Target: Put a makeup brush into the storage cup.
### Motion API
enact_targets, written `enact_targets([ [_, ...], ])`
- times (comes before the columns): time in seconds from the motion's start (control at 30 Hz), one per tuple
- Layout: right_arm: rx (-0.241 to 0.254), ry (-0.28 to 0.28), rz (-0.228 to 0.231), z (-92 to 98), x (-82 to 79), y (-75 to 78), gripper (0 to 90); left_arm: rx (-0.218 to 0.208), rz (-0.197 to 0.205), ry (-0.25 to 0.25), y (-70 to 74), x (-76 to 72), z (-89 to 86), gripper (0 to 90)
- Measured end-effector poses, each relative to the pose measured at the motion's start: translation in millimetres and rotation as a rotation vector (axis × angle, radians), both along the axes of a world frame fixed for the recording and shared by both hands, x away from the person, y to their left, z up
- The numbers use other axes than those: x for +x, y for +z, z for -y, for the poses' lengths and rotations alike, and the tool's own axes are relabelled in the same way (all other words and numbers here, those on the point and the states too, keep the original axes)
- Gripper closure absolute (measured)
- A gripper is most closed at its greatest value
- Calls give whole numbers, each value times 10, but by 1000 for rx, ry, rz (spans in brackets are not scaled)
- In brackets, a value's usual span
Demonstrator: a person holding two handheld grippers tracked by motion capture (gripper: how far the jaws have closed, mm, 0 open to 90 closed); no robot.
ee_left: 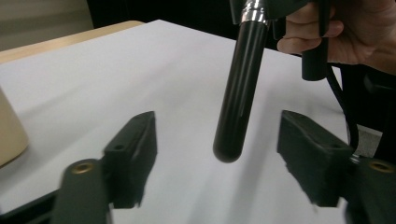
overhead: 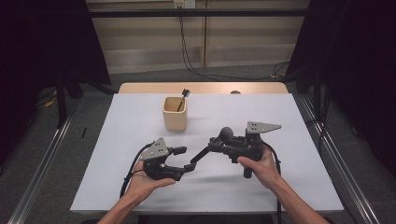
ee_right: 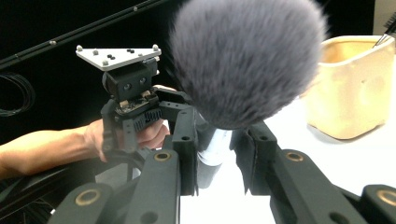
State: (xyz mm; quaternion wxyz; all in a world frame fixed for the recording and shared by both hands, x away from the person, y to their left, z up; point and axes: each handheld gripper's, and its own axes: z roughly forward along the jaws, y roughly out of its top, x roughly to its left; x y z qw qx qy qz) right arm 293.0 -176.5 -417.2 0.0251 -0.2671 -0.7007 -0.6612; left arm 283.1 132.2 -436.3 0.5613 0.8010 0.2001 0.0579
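The light makeup brush, pinched at its silver ferrule by the right hand-held gripper, has a slick, stiff handle hanging free between the spread left hand-held gripper jaws.

A makeup brush at upper centre of the left gripper view shows a glossy black handle, a polished metal collar and soft grey bristles. The gripper jaws look matt black plastic with brass-coloured pins. A smooth cream cup stands on a matt white tabletop, wood-edged.
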Motion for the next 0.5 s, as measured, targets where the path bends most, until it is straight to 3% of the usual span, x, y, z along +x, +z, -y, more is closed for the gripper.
enact_targets([
  [0.13,-14,-8,0,18,2,7,716,11,-9,22,23,12,-42,125],
  [0.27,-15,-12,-2,36,6,23,716,2,-39,46,25,41,-78,55],
  [0.5,-32,-10,11,75,6,84,716,-10,-20,46,46,39,-116,21],
])
